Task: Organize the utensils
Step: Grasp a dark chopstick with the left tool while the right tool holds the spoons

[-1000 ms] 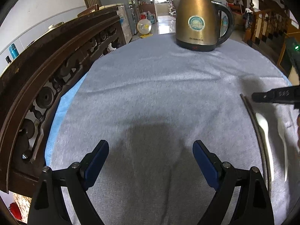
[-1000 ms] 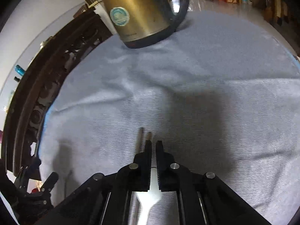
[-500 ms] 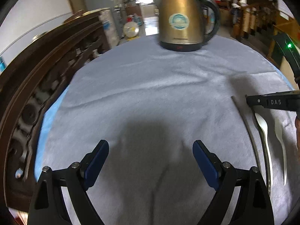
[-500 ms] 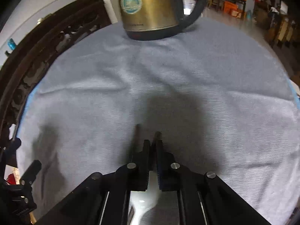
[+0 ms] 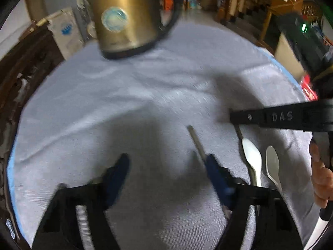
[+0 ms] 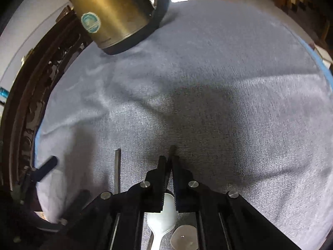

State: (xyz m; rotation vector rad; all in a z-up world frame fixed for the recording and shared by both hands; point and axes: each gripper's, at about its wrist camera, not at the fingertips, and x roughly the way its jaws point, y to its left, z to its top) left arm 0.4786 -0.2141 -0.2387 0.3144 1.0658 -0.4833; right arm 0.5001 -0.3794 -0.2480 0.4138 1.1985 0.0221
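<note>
tabletop round, covered by a grey cloth, wrinkled in places; a blue edge showed at the rim. gold kettle with a black handle stood at the far side, also seen from the right wrist view. dark carved wooden furniture ran along the left edge.

left gripper: jaws had just been closing and stood about half open, blue pads blurred. a thin grey chopstick lay on the cloth with its near end just beside the right-hand pad; whether the pad touched it could not be told. nothing was clamped.

right gripper: jaws all but closed, pinched on a dark chopstick whose tip stuck out just past the fingertips, low against the cloth. in the left wrist view this gripper came in from the right as a black bar, with part of a person's hand behind it.

utensils: the white spoon and the grey spoon lay side by side on the cloth, bowls pointing away, just right of the left gripper. from the right wrist view they sat under the gripper body, the white spoon left of the grey spoon. the grey chopstick lay left of the right gripper, roughly parallel to it, apart from the dark one.
</note>
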